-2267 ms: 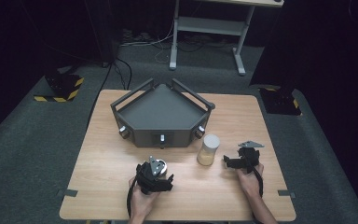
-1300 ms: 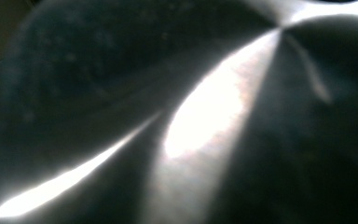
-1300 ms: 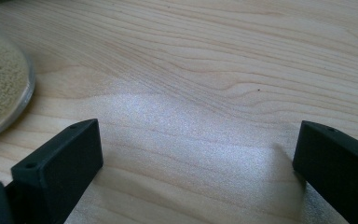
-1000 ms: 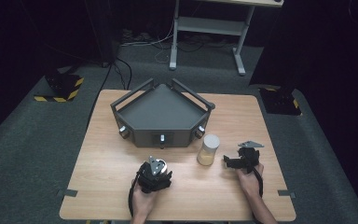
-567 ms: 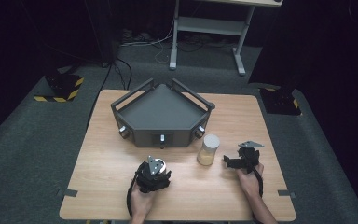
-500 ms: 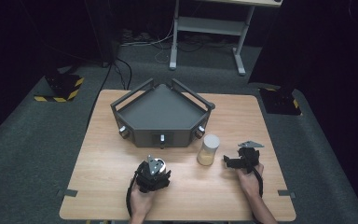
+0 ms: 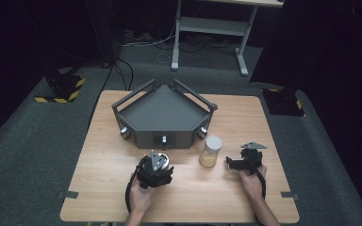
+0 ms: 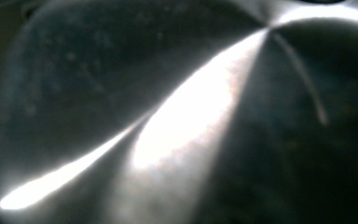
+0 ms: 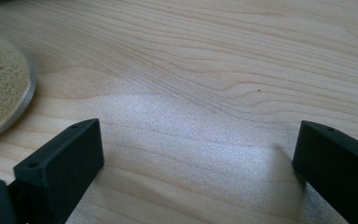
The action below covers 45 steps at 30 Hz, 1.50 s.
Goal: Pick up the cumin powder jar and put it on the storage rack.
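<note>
The left tool (image 7: pixel 154 168) sits closed around a small shiny metal bowl-like object (image 8: pixel 177 121), held low over the light wooden desk (image 7: pixel 103 188) just in front of the dark grey three-cornered tray (image 7: pixel 162 113); its own view shows the curved, polished metal close up. The right tool (image 7: pixel 245 159) rests on the desk with its jaws spread wide and nothing between them, the clear jar of pale grains (image 7: pixel 210 150) just beside its left jaw. To do this well, keep the metal piece level and the grip steady, since polished metal probably slips easily. Both forearms come in low from the near edge, the wrists straight and the tools pointing toward the tray.
</note>
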Each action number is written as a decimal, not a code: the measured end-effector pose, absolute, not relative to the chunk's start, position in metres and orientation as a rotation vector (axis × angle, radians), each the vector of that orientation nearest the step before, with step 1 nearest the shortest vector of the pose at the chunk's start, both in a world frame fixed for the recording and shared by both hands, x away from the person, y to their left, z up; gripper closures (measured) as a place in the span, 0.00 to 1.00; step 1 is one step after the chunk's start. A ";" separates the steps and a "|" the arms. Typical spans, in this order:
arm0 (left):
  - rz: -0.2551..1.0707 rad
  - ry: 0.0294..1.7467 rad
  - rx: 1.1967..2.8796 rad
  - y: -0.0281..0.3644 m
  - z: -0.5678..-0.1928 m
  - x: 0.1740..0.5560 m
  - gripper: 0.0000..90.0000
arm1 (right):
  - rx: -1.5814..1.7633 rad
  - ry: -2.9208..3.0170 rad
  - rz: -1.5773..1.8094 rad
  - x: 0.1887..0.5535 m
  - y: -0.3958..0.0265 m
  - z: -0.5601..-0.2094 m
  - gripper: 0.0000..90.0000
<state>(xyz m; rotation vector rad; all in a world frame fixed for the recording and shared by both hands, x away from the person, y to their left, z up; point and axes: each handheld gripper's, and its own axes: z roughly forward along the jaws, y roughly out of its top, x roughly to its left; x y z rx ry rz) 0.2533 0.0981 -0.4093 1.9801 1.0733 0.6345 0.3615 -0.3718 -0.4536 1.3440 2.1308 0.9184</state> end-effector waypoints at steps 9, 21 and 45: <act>0.600 1.038 1.976 0.106 -0.380 0.264 0.35 | 1.342 2.129 0.919 0.361 -0.372 -0.454 0.02; 0.570 1.051 1.948 0.119 -0.344 0.287 0.35 | 1.342 2.127 0.918 0.361 -0.372 -0.454 0.02; 0.622 1.245 1.810 0.110 -0.312 0.355 0.35 | 1.347 2.128 0.919 0.361 -0.372 -0.453 0.02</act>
